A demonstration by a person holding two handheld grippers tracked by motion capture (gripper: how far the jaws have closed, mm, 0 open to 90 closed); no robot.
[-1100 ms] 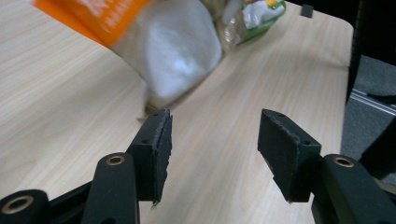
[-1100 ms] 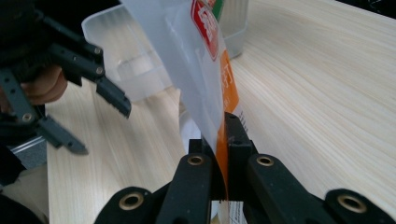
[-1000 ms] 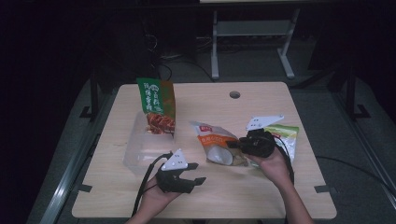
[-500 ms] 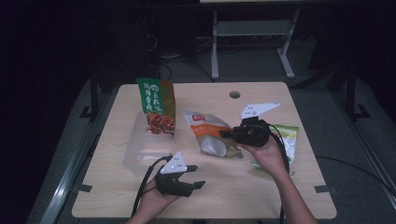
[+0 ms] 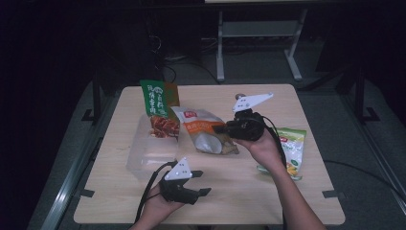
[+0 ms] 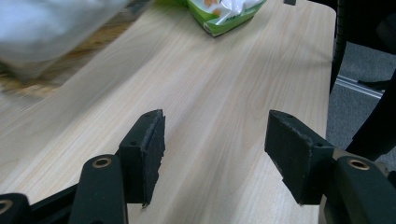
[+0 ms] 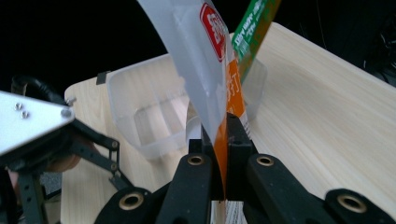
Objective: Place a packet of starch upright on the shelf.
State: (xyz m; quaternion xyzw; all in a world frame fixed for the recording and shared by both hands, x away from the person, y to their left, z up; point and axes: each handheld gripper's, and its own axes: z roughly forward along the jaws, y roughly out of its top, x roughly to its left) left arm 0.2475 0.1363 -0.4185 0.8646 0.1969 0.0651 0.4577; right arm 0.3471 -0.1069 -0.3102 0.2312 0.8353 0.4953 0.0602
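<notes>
An orange and white snack bag (image 5: 203, 132) hangs off the table by its edge, and my right gripper (image 5: 224, 128) is shut on it. In the right gripper view the bag (image 7: 212, 70) rises from between the closed jaws of that gripper (image 7: 223, 140). A clear plastic bin (image 5: 146, 152) lies left of it, with a green and red bag (image 5: 158, 106) standing at its far end. My left gripper (image 5: 203, 183) rests near the front edge; its jaws have just been opening and stand open over bare wood (image 6: 212, 140), with nothing between them.
A green snack bag (image 5: 288, 153) lies flat at the right, under the right forearm, and its corner (image 6: 224, 11) lies far ahead of the left jaws. The table's right edge (image 6: 329, 70) is close to the left gripper. A round hole (image 5: 239, 95) marks the far side.
My right gripper has lifted the orange and white bag up and carried it left, toward the bin. The left hand stayed put and its jaws spread a little wider.
</notes>
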